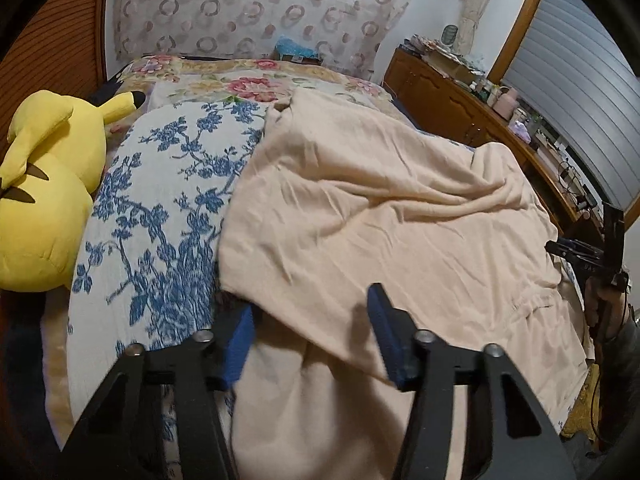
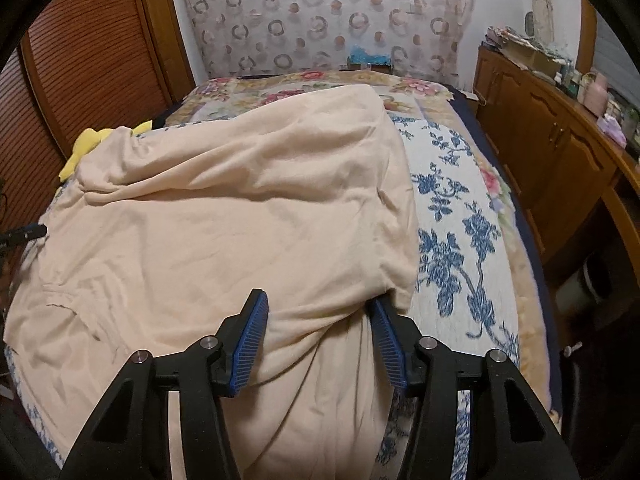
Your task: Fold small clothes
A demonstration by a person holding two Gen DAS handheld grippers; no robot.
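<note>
On the bed, cream garment spread, both hand-held grippers open

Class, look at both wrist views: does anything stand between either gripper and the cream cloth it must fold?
Nothing visible does. The wide cream cotton garment lies directly between the open blue-padded fingers of the left gripper and the right gripper, on the blue-flowered white bedspread.

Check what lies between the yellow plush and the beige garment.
Only the blue-flowered bedspread separates plush from garment, seen in the left wrist view.

Plain cream garment, blue-floral white bedspread
</note>
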